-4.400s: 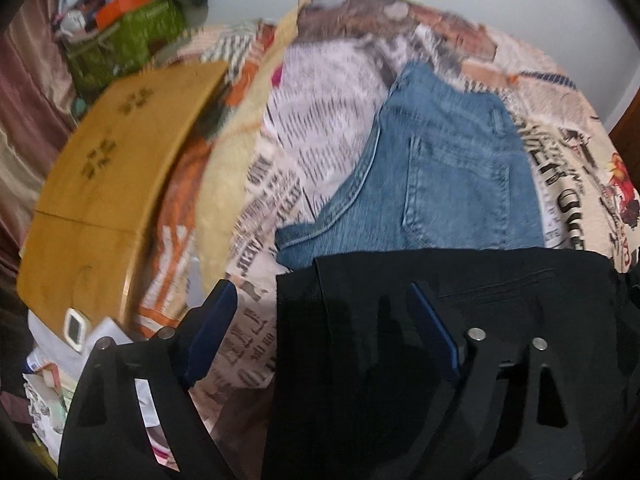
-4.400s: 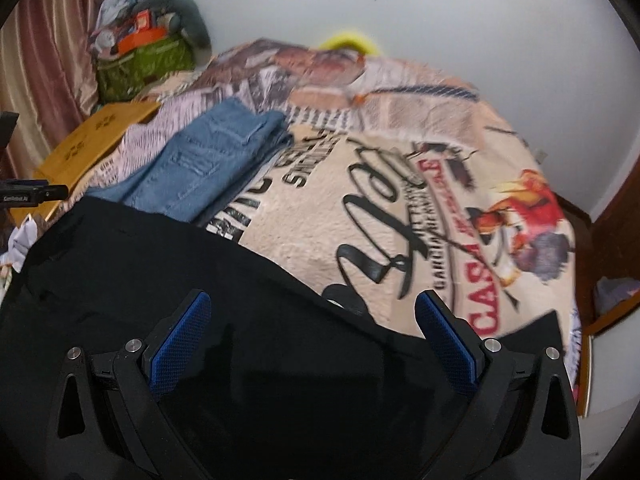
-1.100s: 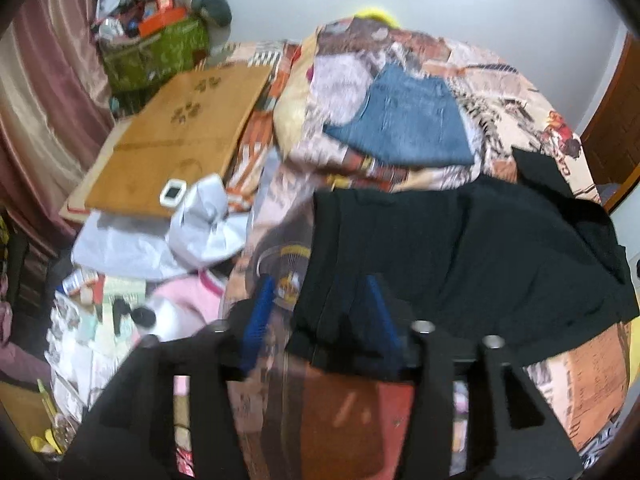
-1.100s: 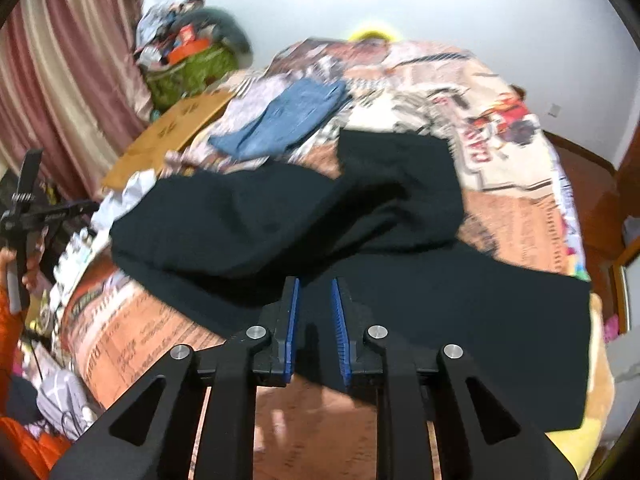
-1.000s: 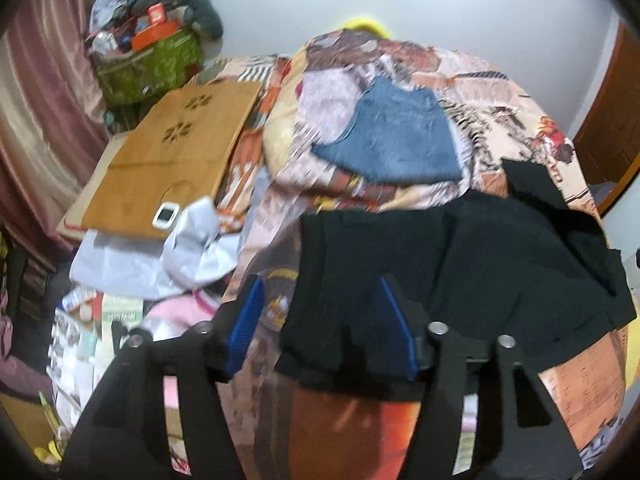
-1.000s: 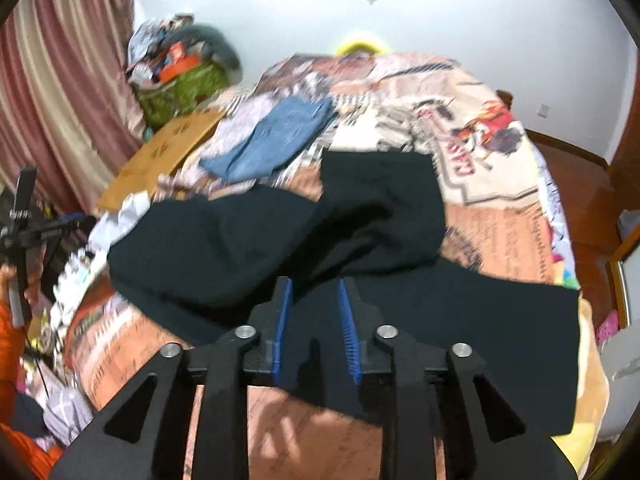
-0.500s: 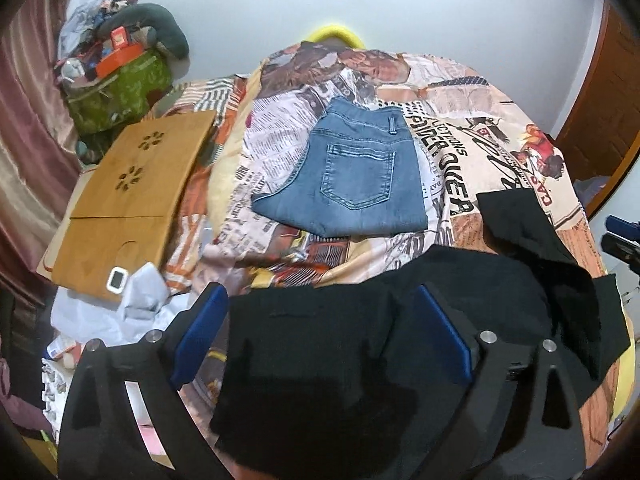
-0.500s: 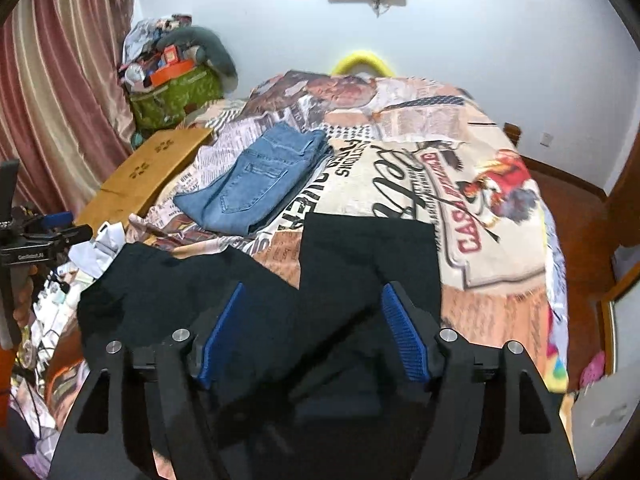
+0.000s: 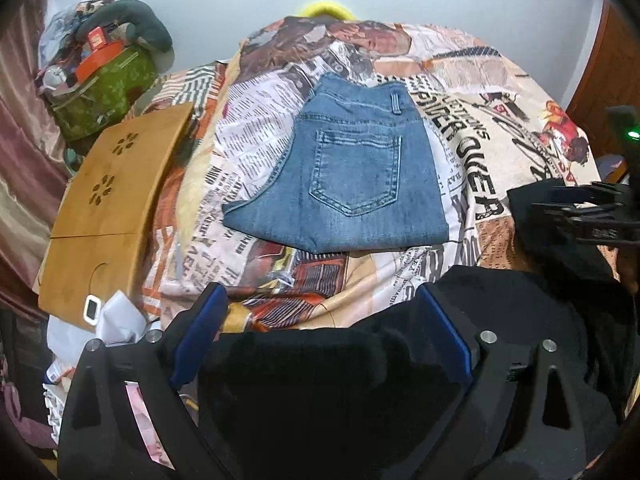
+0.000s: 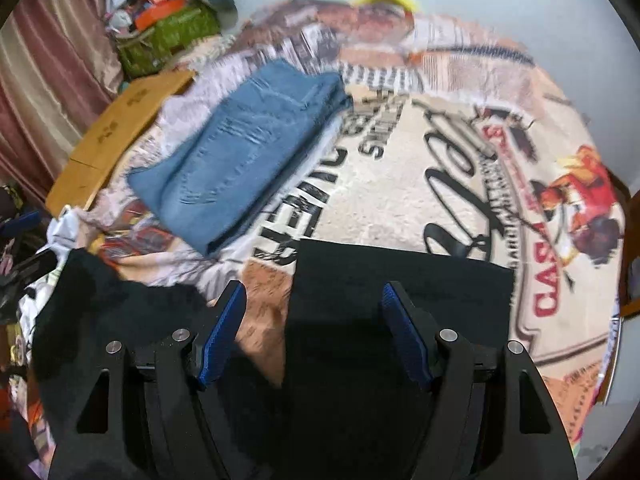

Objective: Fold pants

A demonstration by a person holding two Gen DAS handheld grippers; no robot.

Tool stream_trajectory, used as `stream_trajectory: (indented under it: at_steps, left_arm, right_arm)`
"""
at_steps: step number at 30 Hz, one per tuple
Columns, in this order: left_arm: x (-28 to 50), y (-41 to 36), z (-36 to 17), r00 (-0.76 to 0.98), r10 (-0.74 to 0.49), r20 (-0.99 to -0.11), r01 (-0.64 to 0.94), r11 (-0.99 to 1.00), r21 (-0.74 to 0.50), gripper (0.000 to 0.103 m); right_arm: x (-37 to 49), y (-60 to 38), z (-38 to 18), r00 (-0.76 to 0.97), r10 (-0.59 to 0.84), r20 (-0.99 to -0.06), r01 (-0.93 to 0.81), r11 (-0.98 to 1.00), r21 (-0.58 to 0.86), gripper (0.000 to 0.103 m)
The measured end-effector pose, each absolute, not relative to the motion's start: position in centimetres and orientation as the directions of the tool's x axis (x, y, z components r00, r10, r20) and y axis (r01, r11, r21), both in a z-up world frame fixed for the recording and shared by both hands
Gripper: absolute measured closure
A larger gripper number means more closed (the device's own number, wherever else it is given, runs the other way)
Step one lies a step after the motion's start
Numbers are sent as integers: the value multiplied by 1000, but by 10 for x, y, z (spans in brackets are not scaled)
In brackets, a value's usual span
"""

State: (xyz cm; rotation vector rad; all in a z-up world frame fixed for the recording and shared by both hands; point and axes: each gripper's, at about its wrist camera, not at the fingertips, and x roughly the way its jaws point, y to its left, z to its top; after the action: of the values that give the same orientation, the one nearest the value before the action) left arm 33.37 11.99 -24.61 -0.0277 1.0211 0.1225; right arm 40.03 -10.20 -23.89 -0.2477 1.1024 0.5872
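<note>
Black pants [image 9: 500, 320] lie spread on the near part of the printed bedspread [image 9: 472, 152]. In the right wrist view one black leg [image 10: 400, 280] lies flat and another bunched part [image 10: 120, 304] sits to the left. My left gripper [image 9: 320, 332] is open just above the black fabric, holding nothing. My right gripper [image 10: 314, 332] is open over the leg's near edge, holding nothing. The right gripper also shows at the right edge of the left wrist view [image 9: 584, 212].
Folded blue jeans [image 9: 352, 176] lie further back on the bed, also in the right wrist view [image 10: 244, 148]. A wooden lap table [image 9: 108, 200] stands left of the bed. A green bag [image 9: 104, 88] with clutter sits at back left. Papers [image 9: 108, 320] lie beside the bed.
Both grippers were shut on the black pants about a second ago and have opened and let go. Both have moved forward and lower over the bed; the pants now lie flatter.
</note>
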Motion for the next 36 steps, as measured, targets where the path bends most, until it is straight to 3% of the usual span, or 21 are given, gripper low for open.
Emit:
stream_trajectory:
  at_steps: [8,11,13,15,25,36]
  left_arm:
    - [345,114,-273,480,95,-872,-92,994,58,8]
    - [344,111,-278,467,92,-879,-89,994,56,8]
    - [341,108,-278,462,86,-882,-87,995,52,8]
    - [337,104,-275,463,80,-883,-81,996,48,8]
    - [306,74,-251,467,40,-884,-19,999,35,8]
    - [287,18,-251,411,-60,-910,74,997,-33,8]
  right_arm:
    - [418,-105,-271,296,315,-902,-490,860,140,50]
    - [417,-117,-268,315,333,-889,-473,867,157,66]
    - [417,-125,-262,323,345,-881,-460,871,173,87]
    - [419,-134,-256,332,357,-873,-446,875,187,93]
    - [377,-205,-185,475,397,-785,-395,893,213,94]
    - [297,-299,-117,642,323,-695,-327,936,132,94]
